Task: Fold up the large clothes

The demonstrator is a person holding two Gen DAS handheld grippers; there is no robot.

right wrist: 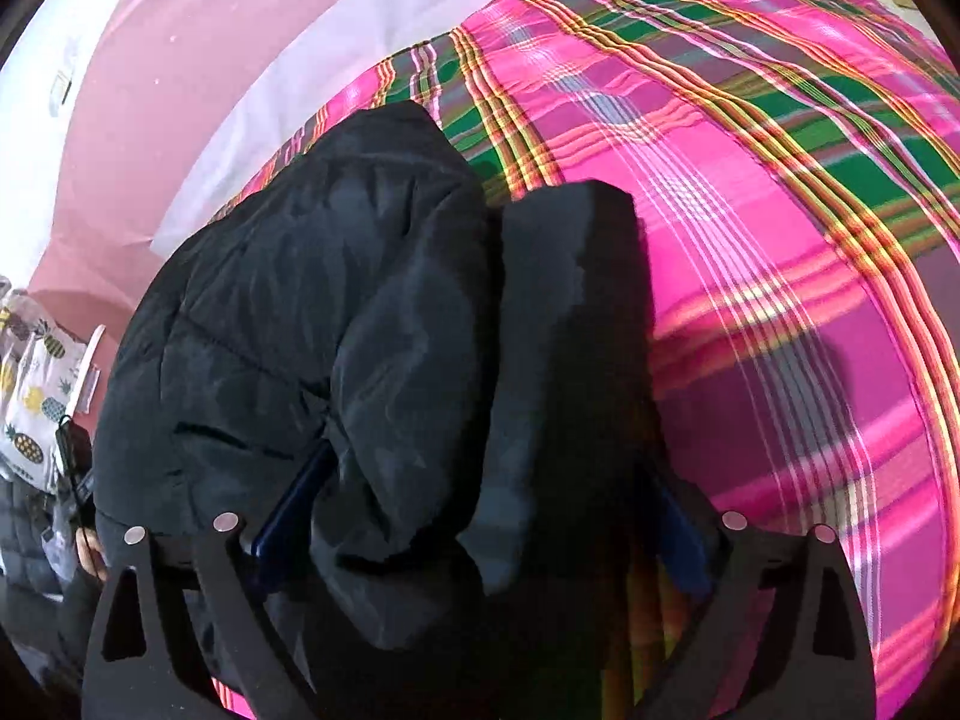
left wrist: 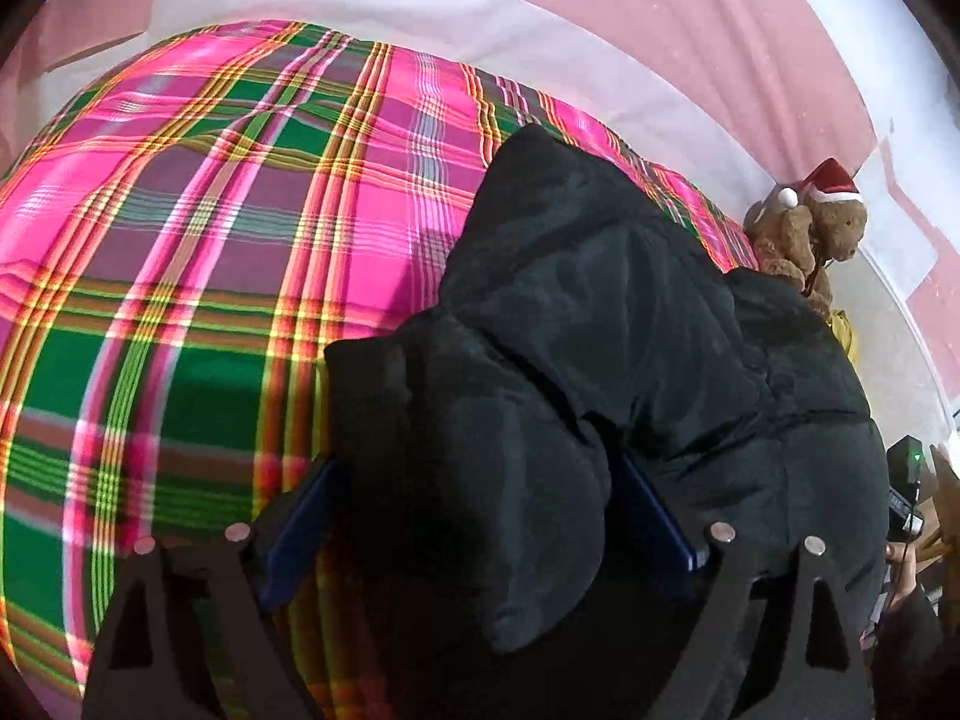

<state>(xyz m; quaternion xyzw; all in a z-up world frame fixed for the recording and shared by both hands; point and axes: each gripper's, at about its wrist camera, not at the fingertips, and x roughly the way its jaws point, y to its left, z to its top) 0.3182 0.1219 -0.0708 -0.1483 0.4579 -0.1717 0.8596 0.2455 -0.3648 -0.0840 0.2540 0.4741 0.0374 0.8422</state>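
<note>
Black puffy jacket (left wrist: pixel 600 360) bunched up on the plaid blanket (left wrist: pixel 180 240), toward one edge of the bed. Left gripper (left wrist: pixel 474 516) spread wide, a fold of jacket sitting loose between the blue pads (left wrist: pixel 657 516), not pinched. Right gripper (right wrist: pixel 480 516) same deal: wide open, jacket fabric in the gap, no squeeze. Teddy bear (left wrist: pixel 822 228) in a Santa hat off past the jacket. Pink wall (left wrist: pixel 720 12) behind.
</note>
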